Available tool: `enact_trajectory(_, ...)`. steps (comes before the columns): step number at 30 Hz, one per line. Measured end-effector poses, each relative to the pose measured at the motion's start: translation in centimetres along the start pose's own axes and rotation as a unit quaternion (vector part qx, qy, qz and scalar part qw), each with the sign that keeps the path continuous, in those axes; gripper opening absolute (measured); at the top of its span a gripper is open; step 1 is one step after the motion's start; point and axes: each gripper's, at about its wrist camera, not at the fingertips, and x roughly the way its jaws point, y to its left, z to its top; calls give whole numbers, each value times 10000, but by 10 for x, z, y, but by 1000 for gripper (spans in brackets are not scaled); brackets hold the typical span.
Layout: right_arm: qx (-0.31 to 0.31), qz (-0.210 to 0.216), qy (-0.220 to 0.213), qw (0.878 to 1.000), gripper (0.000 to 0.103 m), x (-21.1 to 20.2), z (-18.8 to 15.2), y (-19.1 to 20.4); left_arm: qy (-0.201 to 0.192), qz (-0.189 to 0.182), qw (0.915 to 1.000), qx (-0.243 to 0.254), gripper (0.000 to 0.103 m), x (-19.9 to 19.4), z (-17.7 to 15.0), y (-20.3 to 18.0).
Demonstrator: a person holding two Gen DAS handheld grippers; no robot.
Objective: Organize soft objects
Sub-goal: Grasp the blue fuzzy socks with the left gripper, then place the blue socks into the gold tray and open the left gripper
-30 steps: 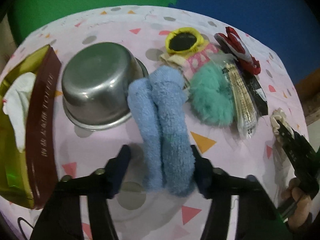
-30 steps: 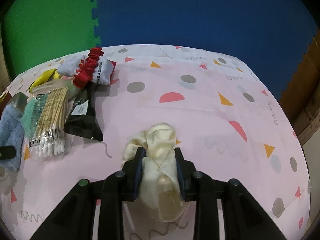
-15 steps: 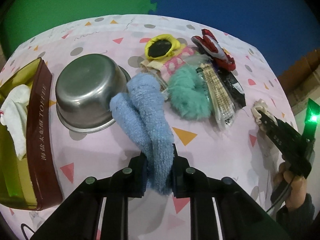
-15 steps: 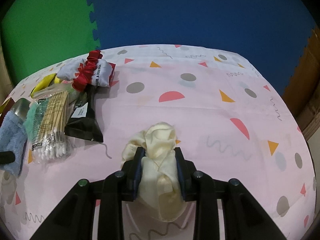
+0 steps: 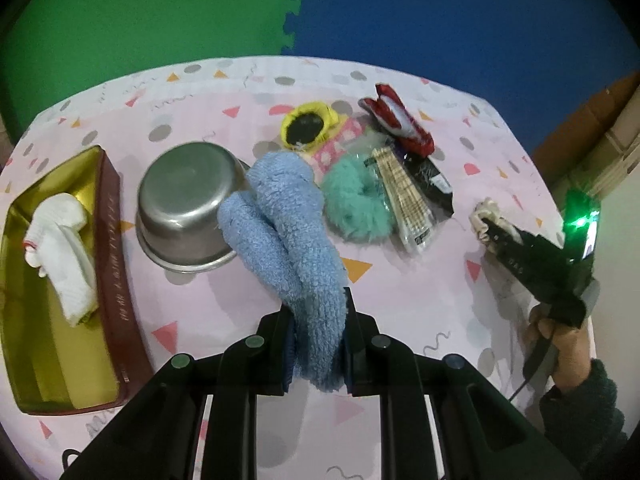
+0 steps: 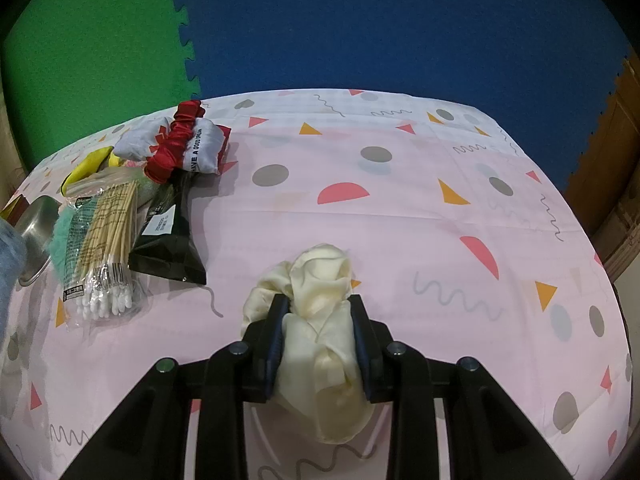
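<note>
Green and blue foam mats (image 5: 360,8) back a table spread with a pink patterned tablecloth (image 5: 400,288), and across it things run from big to small. At the left edge sits a gold-lined brown box (image 5: 114,248) holding a folded white cloth (image 5: 64,240); beside it a steel bowl (image 5: 184,204) lies tipped on its side. A second ago the left gripper (image 5: 318,340) stood with its jaws wide on either side of the fluffy blue socks (image 5: 288,232), which lay flat on the cloth; now the jaws have closed on the near end of the pair, pinching it tight between the pads, and the gripper has lifted, so the socks' far ends stand up in front of the bowl's rim and the whole table looks farther off. The held end sits right between the fingers, a tuft poking out below them. Beyond the socks lie a teal furry scrunchie (image 5: 356,208), a pack of cotton swabs (image 6: 102,248) touching it, a black packet (image 6: 168,236), a red scrunchie (image 6: 174,148) draped over a printed white pouch (image 6: 204,148), and a yellow-rimmed round item (image 5: 308,130) on a pink dotted piece. The right gripper (image 6: 318,340) has not changed: its jaws grip a cream satin scrunchie (image 6: 320,304), which bulges out ahead of and below the pads, low over the cloth and well apart from the pile. From the left view, a hand (image 5: 560,344) in a dark sleeve holds that gripper's handle, a green light glowing on it.
</note>
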Motion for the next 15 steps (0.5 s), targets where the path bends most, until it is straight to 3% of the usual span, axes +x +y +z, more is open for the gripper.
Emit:
enact_trajectory(7, 1, -3, 1, 10000, 31, 0, 0, 0, -219, 206, 9995, -94, 16, -27, 9, 19)
enact_trajectory(15, 3, -2, 2, 10000, 31, 0, 0, 0, -440, 866, 9942, -457, 16, -55, 20, 76)
